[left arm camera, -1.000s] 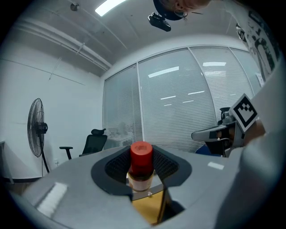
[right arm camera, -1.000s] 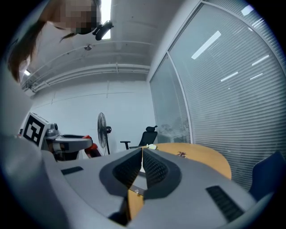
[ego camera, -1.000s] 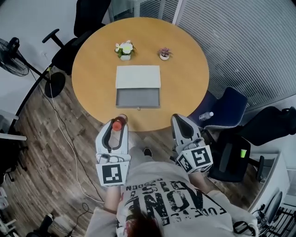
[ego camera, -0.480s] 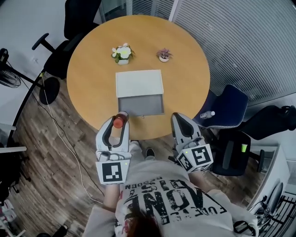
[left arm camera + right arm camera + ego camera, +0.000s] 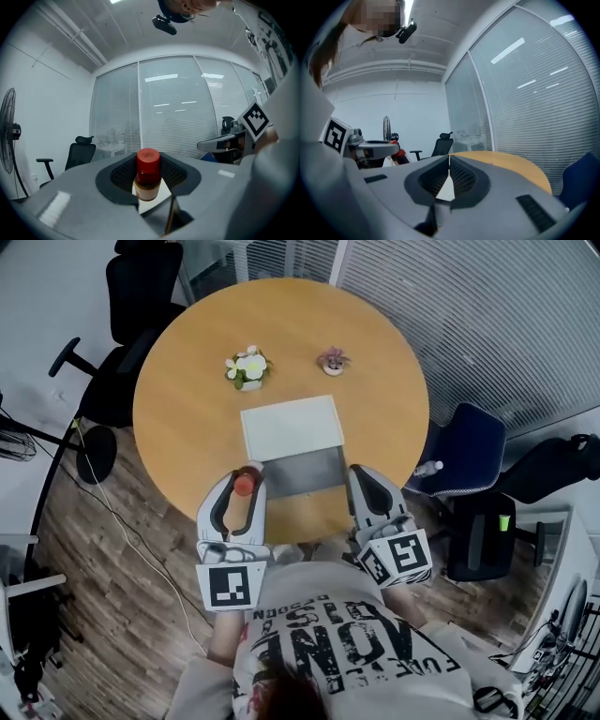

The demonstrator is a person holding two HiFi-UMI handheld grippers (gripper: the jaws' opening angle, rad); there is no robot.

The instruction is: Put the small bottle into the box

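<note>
Small bottle (image 5: 148,174), red-capped, is being clamped upright in the left tongs (image 5: 246,482) over the round bench's (image 5: 187,418) near edge, just left of the open box (image 5: 291,427). Right tongs (image 5: 362,474) are being held together, empty.

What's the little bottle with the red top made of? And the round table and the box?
The small bottle looks like see-through brownish glass or plastic; I can't tell which. Its red cap looks like smooth plastic. The round table looks like wood or a wood-look top: warm brown, matte. The box is plain pale grey, maybe cardboard or plastic.
</note>
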